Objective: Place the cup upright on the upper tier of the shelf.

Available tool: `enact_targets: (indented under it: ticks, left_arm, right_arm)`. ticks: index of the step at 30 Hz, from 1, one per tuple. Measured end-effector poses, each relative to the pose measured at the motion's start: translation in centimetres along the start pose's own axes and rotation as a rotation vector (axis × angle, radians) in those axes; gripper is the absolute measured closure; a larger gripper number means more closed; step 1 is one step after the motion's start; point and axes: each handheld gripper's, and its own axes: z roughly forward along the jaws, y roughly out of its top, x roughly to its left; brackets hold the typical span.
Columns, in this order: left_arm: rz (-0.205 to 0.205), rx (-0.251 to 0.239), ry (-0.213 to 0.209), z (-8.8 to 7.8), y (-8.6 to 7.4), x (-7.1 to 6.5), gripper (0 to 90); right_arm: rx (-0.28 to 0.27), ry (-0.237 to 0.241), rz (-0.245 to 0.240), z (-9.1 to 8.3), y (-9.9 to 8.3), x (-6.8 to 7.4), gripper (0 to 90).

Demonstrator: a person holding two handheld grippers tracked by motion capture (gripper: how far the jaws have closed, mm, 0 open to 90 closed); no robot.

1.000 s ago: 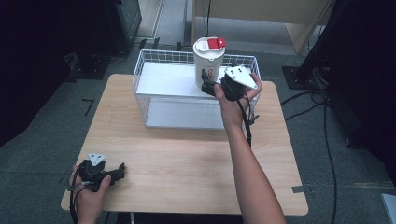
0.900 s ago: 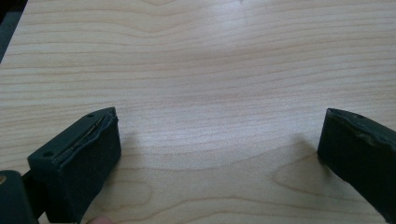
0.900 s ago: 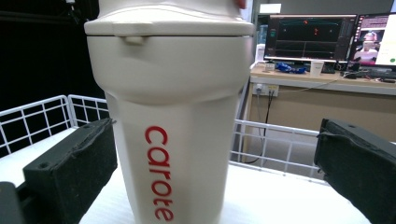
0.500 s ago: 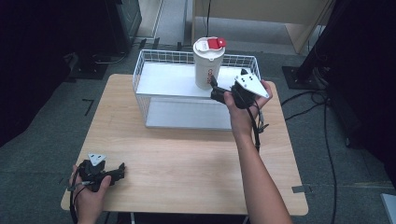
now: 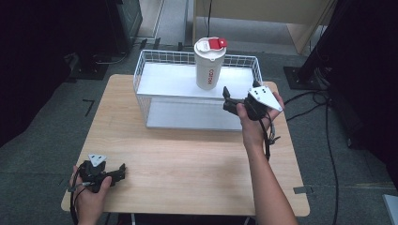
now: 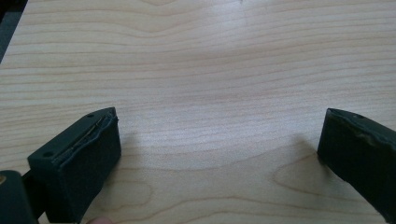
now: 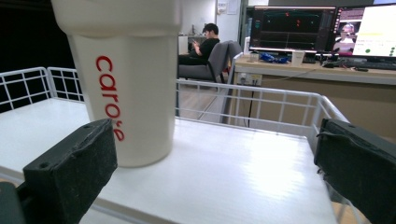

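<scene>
While my right gripper (image 5: 228, 99) hangs just off the near right edge of the white wire basket (image 5: 141, 77), its jaws are spread wide with nothing between them. I see the tall white plastic tumbler with red lettering and a red flip lid (image 5: 209, 63) standing upright on the basket's white top shelf, toward the back, right of centre. It is near the right gripper's tips but apart from them, no contact. In the right gripper view the tumbler (image 7: 123, 79) sits just past the left jaw, offset to that side, not centred in the gap; the white shelf (image 7: 243, 172) runs under both jaws and the basket's wire rail (image 7: 261, 95) crosses behind. Grey three-cornered plate on the right gripper faces up in the high view, and the person's right hand (image 5: 251, 124) wraps the gripper body, forearm coming up from the bottom edge.

My left gripper (image 5: 121, 171) rests low at the near left corner of the light wooden table (image 5: 187, 154), well apart from basket and tumbler. Its jaws are also spread wide, holding nothing; in the left gripper view I see bare wood grain (image 6: 215, 93) between them, and the jaws look close to the tabletop or on it, cannot tell which. The left hand (image 5: 89, 197) grips it from below the table edge
</scene>
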Motion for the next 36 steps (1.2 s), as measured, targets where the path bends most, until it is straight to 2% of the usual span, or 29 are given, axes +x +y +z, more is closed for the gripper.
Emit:
enact_targets:
  ticks: [7, 14, 22, 27, 29, 34, 36]
  left_arm:
    - [0.0, 0.0, 0.0, 0.0, 0.0, 0.0, 0.0]
    - [0.0, 0.001, 0.0, 0.0, 0.0, 0.0, 0.0]
    - [-0.001, 0.0, 0.0, 0.0, 0.0, 0.0, 0.0]
    - [-0.001, 0.0, 0.0, 0.0, 0.0, 0.0, 0.0]
    - [0.001, 0.002, 0.0, 0.0, 0.0, 0.0, 0.0]
    - [0.001, 0.001, 0.0, 0.0, 0.0, 0.0, 0.0]
    - [0.0, 0.0, 0.0, 0.0, 0.0, 0.0, 0.0]
  right_arm:
    - [0.006, -0.03, 0.012, -1.9, -1.2, -1.8, 0.0]
    - [0.016, -0.045, -0.006, -3.0, -2.0, -2.9, 0.0]
    - [0.025, -0.067, -0.004, -4.5, -3.2, -4.0, 0.0]
    - [0.038, -0.082, -0.001, -5.4, -4.3, -4.8, 0.0]
    - [0.056, -0.095, -0.022, -6.0, -5.0, -5.1, 0.0]
    - [0.069, -0.101, -0.037, -6.7, -5.9, -5.6, 0.0]
    - [0.082, -0.104, -0.027, -7.3, -6.9, -5.9, 0.0]
